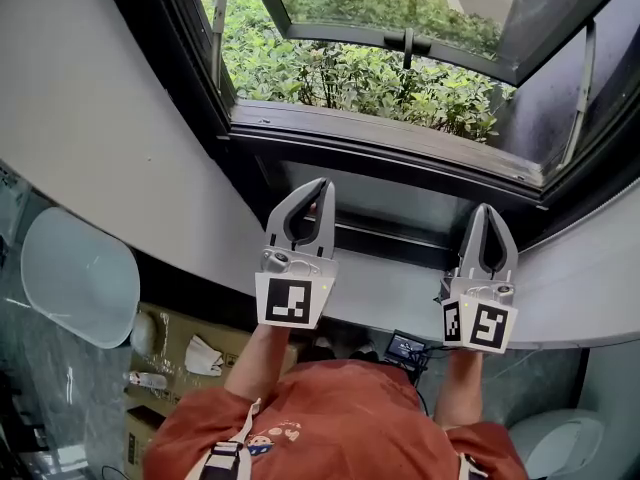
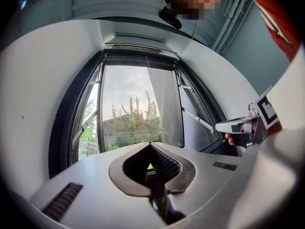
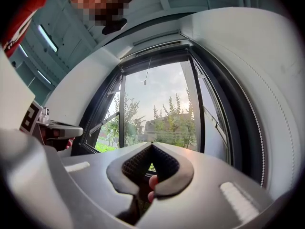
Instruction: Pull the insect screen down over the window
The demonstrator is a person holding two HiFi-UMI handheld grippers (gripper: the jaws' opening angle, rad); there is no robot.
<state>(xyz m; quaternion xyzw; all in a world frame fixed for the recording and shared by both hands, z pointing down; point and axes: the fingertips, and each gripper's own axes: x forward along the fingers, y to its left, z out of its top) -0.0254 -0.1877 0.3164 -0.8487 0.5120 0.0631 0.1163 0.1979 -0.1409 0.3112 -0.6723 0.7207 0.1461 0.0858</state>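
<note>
The window (image 1: 400,88) has a dark frame and an open sash (image 1: 420,28) swung outward over green shrubs. In the gripper views the opening shows sky and trees, with no screen across it. A dark bar (image 2: 139,56) runs along the top of the frame. From there a thin cord (image 3: 147,73) hangs down. My left gripper (image 1: 322,183) is shut and holds nothing, its tip just above the sill (image 1: 380,233). Beside it, further right, my right gripper (image 1: 487,209) is shut and holds nothing too. Both point at the window (image 2: 138,109).
A curved white wall (image 1: 100,138) wraps both sides of the window recess. Metal stay arms (image 1: 580,98) hold the sash open. Below me are a white chair (image 1: 80,278), cardboard boxes (image 1: 190,348) and a small device with cables (image 1: 407,348).
</note>
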